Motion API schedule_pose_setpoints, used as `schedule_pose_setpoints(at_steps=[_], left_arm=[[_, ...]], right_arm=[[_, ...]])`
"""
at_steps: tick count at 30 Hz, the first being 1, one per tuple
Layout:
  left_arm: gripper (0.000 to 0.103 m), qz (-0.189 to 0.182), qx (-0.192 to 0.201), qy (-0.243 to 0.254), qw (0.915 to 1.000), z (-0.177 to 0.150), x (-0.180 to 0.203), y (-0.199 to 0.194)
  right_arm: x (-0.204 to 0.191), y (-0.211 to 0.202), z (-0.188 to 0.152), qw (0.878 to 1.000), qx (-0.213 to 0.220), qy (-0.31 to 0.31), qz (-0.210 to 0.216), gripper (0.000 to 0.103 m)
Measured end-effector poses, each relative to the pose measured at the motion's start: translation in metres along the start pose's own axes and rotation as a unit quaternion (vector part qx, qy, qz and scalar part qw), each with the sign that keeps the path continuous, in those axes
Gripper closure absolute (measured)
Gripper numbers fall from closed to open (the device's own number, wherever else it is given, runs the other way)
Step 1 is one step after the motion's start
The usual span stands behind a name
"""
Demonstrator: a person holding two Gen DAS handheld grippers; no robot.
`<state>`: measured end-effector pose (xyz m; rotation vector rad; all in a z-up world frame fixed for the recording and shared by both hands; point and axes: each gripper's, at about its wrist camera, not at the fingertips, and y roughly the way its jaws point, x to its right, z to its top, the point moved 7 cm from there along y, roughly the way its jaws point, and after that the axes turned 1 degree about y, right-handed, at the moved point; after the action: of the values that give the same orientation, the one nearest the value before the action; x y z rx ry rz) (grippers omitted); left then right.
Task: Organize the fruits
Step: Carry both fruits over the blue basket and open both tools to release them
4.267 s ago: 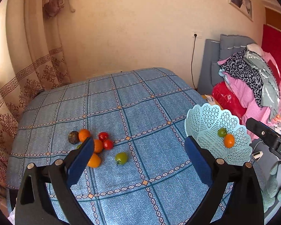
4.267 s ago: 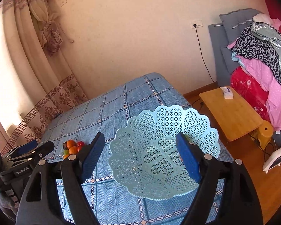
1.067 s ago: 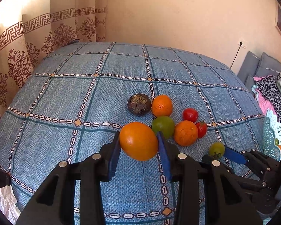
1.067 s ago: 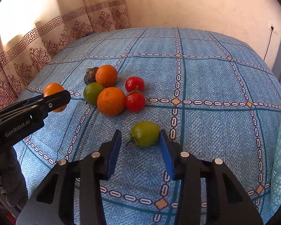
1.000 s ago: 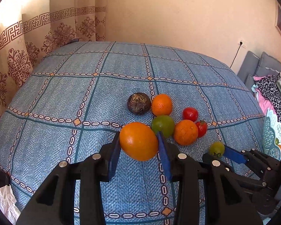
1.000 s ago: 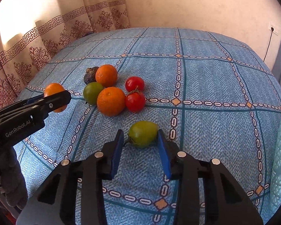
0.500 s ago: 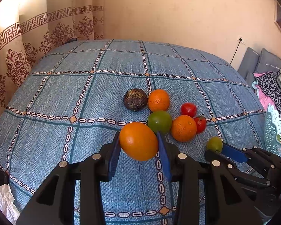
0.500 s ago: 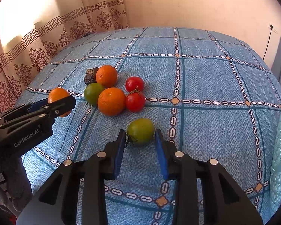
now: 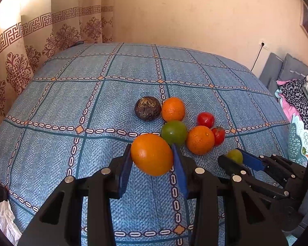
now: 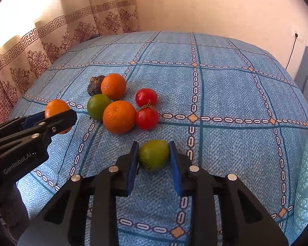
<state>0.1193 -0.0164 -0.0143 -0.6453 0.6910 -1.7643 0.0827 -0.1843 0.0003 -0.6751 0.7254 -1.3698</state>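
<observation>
Blue checked cloth; orange, green, red fruits; one perhaps dark brown.

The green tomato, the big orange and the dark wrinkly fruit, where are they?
green tomato (image 10: 153, 157), right wrist view, middle of its front.
big orange (image 9: 152, 154), left wrist view, middle of its peel.
dark wrinkly fruit (image 9: 147, 108), left wrist view, its top.

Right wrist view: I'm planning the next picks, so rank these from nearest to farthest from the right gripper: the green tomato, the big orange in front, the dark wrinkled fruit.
1. Green tomato, clamped in the right gripper.
2. Big front orange, ahead-left.
3. Dark wrinkled fruit, far left, behind the cluster.
</observation>
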Motion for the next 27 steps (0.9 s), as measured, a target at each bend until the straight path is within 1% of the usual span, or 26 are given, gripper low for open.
schedule_pose_setpoints(at_steps=[5,13,21,27], left_arm=[[0.064,0.001,0.000,0.005,1.0000,-0.001,0.002,0.000],[0.064,0.005,0.006,0.011,0.9999,0.001,0.008,-0.006],[0.064,-0.005,0.032,0.031,0.9990,0.010,0.026,-0.035],[0.064,-0.028,0.052,0.050,0.9971,0.019,0.054,-0.059]], right_arm=[[0.000,-0.012,0.002,1.000,0.010,0.007,0.006,0.073],[0.002,-0.048,0.008,0.999,0.038,0.016,0.015,0.073],[0.019,-0.097,0.014,0.996,0.082,0.034,0.016,0.073],[0.050,-0.135,0.015,0.991,0.112,0.067,0.009,0.073]])
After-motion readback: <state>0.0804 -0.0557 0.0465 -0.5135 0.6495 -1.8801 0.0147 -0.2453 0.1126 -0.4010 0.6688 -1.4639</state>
